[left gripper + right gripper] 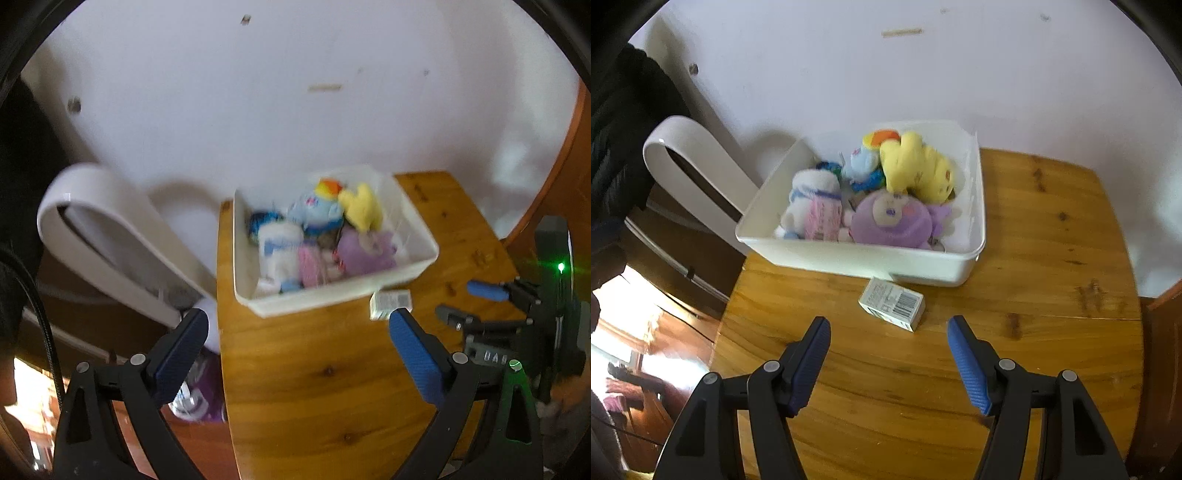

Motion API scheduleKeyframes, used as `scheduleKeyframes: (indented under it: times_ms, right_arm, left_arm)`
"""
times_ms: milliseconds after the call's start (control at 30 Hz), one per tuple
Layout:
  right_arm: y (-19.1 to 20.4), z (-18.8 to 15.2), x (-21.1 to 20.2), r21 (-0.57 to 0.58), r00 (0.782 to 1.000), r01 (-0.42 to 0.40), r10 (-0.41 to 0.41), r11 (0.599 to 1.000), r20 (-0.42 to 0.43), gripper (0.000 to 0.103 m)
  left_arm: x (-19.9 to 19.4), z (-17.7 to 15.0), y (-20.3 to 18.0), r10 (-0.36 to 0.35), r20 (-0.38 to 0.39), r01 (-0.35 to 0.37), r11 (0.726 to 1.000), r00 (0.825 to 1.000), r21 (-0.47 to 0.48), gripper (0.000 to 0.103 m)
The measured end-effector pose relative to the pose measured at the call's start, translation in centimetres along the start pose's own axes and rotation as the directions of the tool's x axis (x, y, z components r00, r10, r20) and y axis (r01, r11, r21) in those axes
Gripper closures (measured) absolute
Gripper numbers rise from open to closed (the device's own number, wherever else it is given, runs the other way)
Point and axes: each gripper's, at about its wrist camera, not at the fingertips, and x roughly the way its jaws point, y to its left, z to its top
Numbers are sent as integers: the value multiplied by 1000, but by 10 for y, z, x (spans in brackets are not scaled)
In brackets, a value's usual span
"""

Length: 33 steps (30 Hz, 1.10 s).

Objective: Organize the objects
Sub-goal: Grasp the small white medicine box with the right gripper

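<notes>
Left wrist view: the left gripper (295,332) is seen at the bottom of the frame with jaws spread wide and nothing between them. A white bin (424,236) of plush toys (321,236) is set at centre on the wooden table (317,387), whose left edge runs down the middle-left. A small box (390,303) lies just below the bin. The right gripper (476,302) is seen at right.

Right wrist view: the right gripper (888,328) is held with jaws apart and empty above bare wood. The small box (892,303) lies just beyond, touching the white bin (871,262). A white wall (849,74) closes off the top.
</notes>
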Motion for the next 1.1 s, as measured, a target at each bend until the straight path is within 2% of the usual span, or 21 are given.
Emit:
scheduleKeyframes:
  times_ms: [267, 400, 733, 1000, 1100]
  right_arm:
    - [4, -9, 50, -182, 999, 1, -8, 983, -38, 36]
    - [0, -11, 69, -225, 998, -9, -4, 974, -56, 36]
    - [-1, -18, 101, -378, 997, -23, -5, 925, -73, 36]
    - [5, -14, 112, -446, 996, -58, 24, 893, -82, 36]
    - [9, -12, 114, -473, 996, -64, 30, 879, -80, 41]
  left_arm:
    - [27, -32, -2, 12, -110, -19, 997, 994, -68, 4]
    - [37, -41, -2, 21, -149, -36, 994, 989, -99, 4]
    - [60, -50, -4, 34, -216, -70, 984, 976, -161, 4]
    - [70, -51, -11, 29, -238, -75, 980, 971, -184, 4]
    - [73, -51, -12, 31, -247, -81, 978, 968, -191, 4]
